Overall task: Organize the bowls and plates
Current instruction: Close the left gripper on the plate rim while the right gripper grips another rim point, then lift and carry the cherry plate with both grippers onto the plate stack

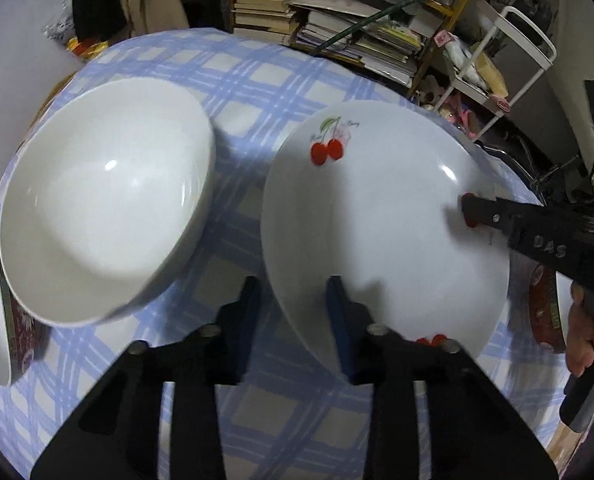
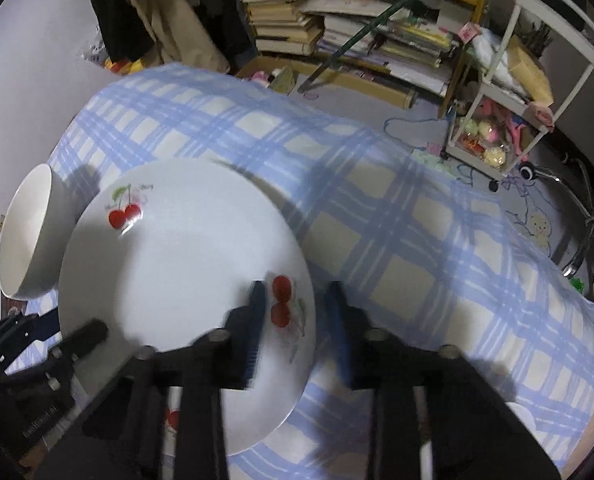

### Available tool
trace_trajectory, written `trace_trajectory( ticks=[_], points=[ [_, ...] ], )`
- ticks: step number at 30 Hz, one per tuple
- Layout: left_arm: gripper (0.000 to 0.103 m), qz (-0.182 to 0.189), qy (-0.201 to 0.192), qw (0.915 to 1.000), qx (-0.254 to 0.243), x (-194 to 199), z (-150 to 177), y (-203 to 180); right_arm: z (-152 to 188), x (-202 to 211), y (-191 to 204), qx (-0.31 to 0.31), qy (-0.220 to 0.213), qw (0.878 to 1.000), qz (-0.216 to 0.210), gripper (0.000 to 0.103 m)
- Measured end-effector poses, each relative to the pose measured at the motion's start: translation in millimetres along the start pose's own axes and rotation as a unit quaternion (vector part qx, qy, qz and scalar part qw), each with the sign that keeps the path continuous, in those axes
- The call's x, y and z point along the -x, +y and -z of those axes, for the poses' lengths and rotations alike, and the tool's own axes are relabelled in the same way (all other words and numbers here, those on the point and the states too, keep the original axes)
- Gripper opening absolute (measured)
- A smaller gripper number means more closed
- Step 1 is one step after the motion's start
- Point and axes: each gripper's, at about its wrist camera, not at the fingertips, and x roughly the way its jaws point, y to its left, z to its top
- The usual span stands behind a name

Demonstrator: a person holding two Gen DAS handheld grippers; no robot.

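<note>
We have both tongs down on the cherry plate (image 1: 377, 216), which lies on the checked tablecloth (image 1: 257, 80). The left gripper (image 1: 293, 312) straddles the plate's near-left rim, one finger above the plate and one outside it; the right gripper (image 2: 297, 312) straddles the opposite rim beside the printed cherries. Both sets of jaws stand narrow around the rim, but we cannot tell whether the pads press it yet. The white bowl (image 1: 105, 200) sits just left of our left tongs. We judge the plate stiff, glazed, slippery and breakable, moderately heavy, so we take hold at opposite rims, gripping the thin edge squarely and keeping it level.
</note>
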Motion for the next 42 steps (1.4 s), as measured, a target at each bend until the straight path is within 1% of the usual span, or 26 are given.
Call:
trace_trajectory(
  ticks=[1,2,6,8,10,16,19,21,26,32,36,42],
  points=[
    [0.022,0.006,0.003,1.0,-0.005,-0.9,-1.7,-1.7,0.4,-1.4,0.1,0.0,0.001,1.0,-0.001,0.021],
    [0.022,0.003,0.005,1.0,-0.005,-1.6,-3.3,-2.2,0.5,-1.4,-0.2,-0.001,0.0,1.0,-0.001,0.021],
    [0.021,0.008,0.018,0.9992,0.035,-4.4,-10.4,3.8,0.2,-1.2,-2.6,-0.004,0.004,1.0,-0.009,0.02],
    [0.021,-0.007,0.017,0.9995,0.027,-2.3,-12.3,-1.4,1.4,-0.8,-1.9,-0.001,0.002,1.0,-0.008,0.02],
    [0.021,-0.009,0.016,0.9997,0.018,-0.4,-12.1,-3.3,4.1,0.4,-4.2,-0.008,-0.002,1.0,-0.01,0.02],
    [0.022,0.014,0.037,0.999,0.02,5.1,-9.6,5.6,12.8,13.2,-2.8,-0.014,-0.013,1.0,-0.016,0.016],
    [0.022,0.018,0.039,0.999,0.01,11.4,-8.2,7.9,17.8,21.5,-1.0,-0.022,-0.014,0.999,-0.025,0.014],
    [0.022,0.02,0.04,0.9989,0.012,16.3,-6.6,11.1,22.1,25.8,-0.2,-0.027,-0.017,0.999,-0.034,0.013],
    [0.021,0.018,0.042,0.999,-0.005,29.3,4.4,14.1,36.3,34.4,8.3,-0.032,-0.019,0.998,-0.044,0.012],
    [0.022,0.035,0.043,0.9984,-0.013,45.9,19.5,21.7,56.1,51.0,13.2,-0.047,-0.026,0.996,-0.066,0.01],
    [0.022,0.04,0.039,0.9982,-0.024,62.0,30.3,23.7,69.8,69.2,20.5,-0.056,-0.04,0.996,-0.058,0.01],
    [0.021,0.04,0.029,0.9982,-0.035,88.8,46.7,30.6,92.7,92.1,33.2,-0.068,-0.057,0.994,-0.067,0.01]
  ],
)
